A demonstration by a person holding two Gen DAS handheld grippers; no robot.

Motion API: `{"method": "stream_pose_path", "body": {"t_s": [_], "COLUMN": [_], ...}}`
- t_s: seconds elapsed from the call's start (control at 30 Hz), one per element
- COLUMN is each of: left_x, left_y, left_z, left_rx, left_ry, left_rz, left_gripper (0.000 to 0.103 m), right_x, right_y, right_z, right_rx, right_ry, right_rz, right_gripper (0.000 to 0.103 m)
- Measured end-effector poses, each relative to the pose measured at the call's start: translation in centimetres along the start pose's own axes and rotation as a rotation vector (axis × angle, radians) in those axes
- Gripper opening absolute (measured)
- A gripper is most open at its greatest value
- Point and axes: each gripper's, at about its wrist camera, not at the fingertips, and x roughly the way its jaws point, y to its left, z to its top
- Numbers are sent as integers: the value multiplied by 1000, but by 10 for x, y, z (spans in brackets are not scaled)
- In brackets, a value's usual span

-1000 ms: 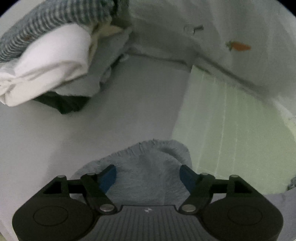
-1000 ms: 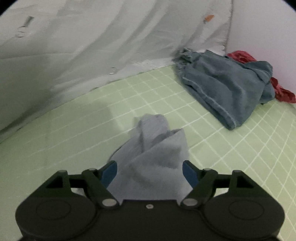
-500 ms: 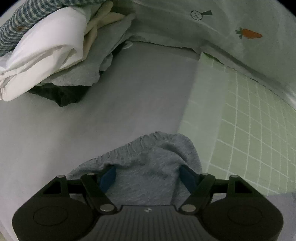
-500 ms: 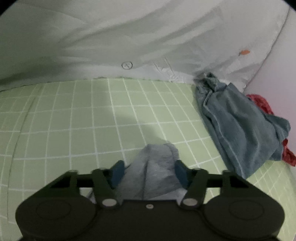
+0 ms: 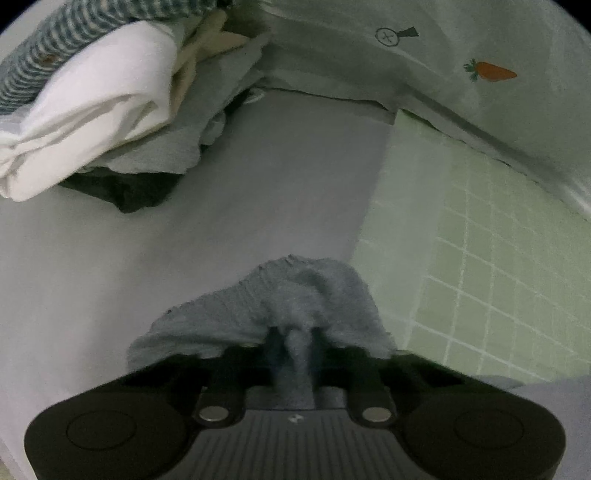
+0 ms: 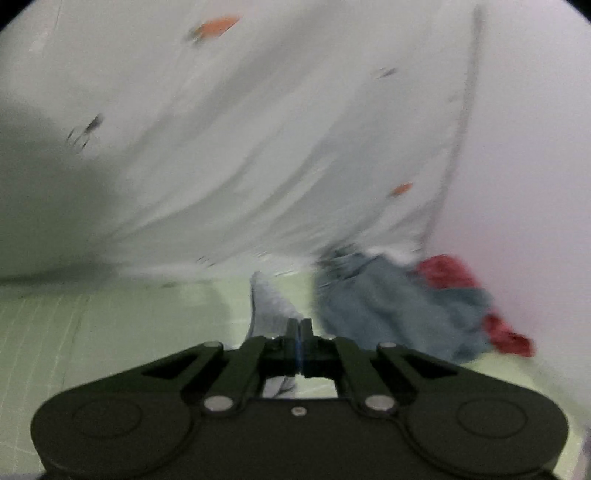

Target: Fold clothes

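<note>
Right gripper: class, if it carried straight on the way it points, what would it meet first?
Probably the pale hanging sheet beyond the grey cloth that the right gripper pinches; blur leaves depth unclear.

No readable text, only a carrot print (image 5: 491, 71) and circled cross mark (image 5: 387, 36) on pale sheet (image 5: 535, 40)

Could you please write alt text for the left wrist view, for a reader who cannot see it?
The left gripper closes its jaws on a bunched grey garment lying on a grey sheet. A clothes pile sits upper left; a green grid mat lies right.
</note>
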Motion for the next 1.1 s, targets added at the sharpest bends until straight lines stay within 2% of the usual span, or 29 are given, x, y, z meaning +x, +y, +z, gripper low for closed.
{"method": "stream_pose_path", "body": {"t_s": [0.13,0.27,0.37,0.53,0.63,0.7,0.83,0.9,0.97,1.03,1.07,1.1], "left_x": [-16,-32,-52,-110,-137,-141,-126,-112,-101,-96,-94,-93], "left_y": [9,9,7,3,4,8,23,36,51,66,73,80], "left_z": [3,22,49,82,78,65,27,6,-12,-26,-33,-38], "left_rx": [-25,-6,-50,-119,-131,-129,-142,-175,-214,-261,-286,-311], "left_ry": [-49,-141,-237,-443,-501,-494,-398,-318,-252,-211,-191,-178], "left_rz": [2,21,-1,-54,-70,-64,-5,28,57,81,94,93], "left_gripper": [6,5,5,5,5,5,5,5,6,8,12,13], "right_x": [-26,-28,-25,-39,-37,-36,-14,-4,2,3,4,3], "right_y": [-36,-59,-64,-79,-85,-89,-76,-65,-50,-42,-39,-41], "right_z": [-8,-18,-15,17,21,22,-14,-35,-55,-71,-79,-85], "right_rx": [12,39,52,80,99,111,133,145,137,158,187,217], "right_ry": [-37,-23,-53,-192,-163,-142,45,143,208,251,280,306], "right_rz": [-82,-92,-94,-142,-98,-67,56,111,111,104,94,81], "right_gripper": [0,0,0,0,0,0,5,14,33,42,47,49]}}
